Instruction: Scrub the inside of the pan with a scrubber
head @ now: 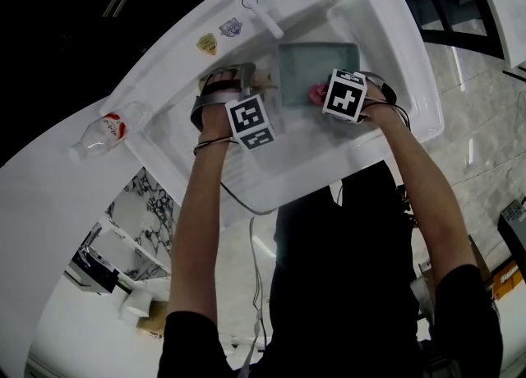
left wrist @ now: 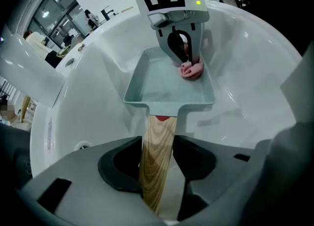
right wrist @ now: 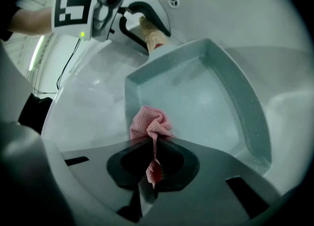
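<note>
Pointing steeply down — left tool [left wrist: 159, 147] clamps pan handle [left wrist: 154, 183] | right tool [right wrist: 153, 147] pinches pink scrubber [right wrist: 149, 122]

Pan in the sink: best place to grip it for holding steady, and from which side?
Grip the wooden handle, coming from its free end, jaws across its width. It is a straight bar jutting from one short wall of the pan; the pan's walls are thin and sloped. The left gripper holds it that way.
</note>
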Motion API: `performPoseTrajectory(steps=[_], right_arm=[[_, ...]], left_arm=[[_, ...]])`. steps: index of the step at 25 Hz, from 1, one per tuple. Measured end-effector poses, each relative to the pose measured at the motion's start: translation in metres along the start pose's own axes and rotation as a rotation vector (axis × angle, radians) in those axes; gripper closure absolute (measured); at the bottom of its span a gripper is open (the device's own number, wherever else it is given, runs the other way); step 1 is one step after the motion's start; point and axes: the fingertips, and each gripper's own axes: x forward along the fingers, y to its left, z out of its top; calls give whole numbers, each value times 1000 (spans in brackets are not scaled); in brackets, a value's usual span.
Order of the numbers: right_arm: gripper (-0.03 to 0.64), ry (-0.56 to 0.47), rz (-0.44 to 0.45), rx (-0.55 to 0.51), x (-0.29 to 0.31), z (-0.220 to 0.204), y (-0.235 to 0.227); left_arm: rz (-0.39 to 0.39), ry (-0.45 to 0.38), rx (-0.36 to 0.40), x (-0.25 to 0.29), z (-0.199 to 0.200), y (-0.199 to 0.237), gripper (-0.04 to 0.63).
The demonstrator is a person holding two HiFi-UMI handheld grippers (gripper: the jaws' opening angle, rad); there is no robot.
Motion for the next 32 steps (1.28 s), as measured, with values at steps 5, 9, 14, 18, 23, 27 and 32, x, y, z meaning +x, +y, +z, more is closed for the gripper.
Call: performPoseTrajectory(steps=[5,9,14,18,23,27,32], right_arm=[[583,-212,43,78,3,51,10],[583,-282,-55,34,5,81,13],[582,-271,-306,-42,1,98,-7],[581,-336,-467,-69,-11,110,-36],[581,-282,-756,-320,-27,115,-69],[582,-185,-839,-256,-33,88,-88],[582,-296,-660,-114,-28,74,-63]], left_arm=[[-1,0,3,1,1,0,391],[2,4,11,1,0,-1,391],[-1,7,37,1,-1,-1,391],[7,12,39,2,-1,0,391],[10,48,51,5,-3,0,393],[19,48,56,6,-4,1,391],[28,40,61,5,-3,1,391]])
